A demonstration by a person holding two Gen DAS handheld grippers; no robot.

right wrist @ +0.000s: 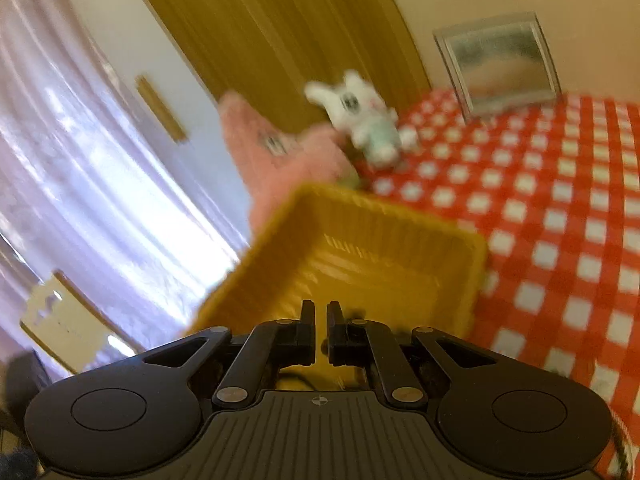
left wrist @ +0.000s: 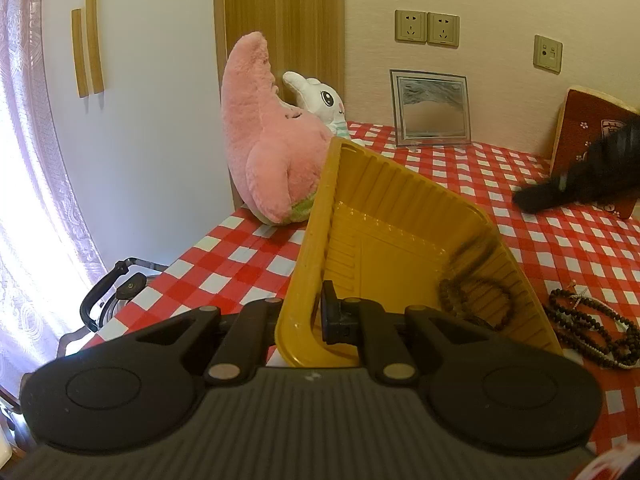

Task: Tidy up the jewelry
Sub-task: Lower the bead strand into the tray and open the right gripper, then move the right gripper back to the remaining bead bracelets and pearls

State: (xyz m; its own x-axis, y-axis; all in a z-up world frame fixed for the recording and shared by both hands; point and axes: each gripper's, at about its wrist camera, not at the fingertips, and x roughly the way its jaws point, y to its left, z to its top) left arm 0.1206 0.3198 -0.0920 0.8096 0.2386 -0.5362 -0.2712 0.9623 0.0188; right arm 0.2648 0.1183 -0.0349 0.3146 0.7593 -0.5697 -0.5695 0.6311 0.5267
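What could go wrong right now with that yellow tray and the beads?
The left gripper pinches only the rim of the tilted yellow tray, so it may slip or twist. The bead bracelet lying in its low corner could slide out. The loose bead necklace on the tablecloth lies close enough to snag.

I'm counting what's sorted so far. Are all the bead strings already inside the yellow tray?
No. One dark bead string lies in the yellow tray, but more beads sit on the checked cloth beside it.
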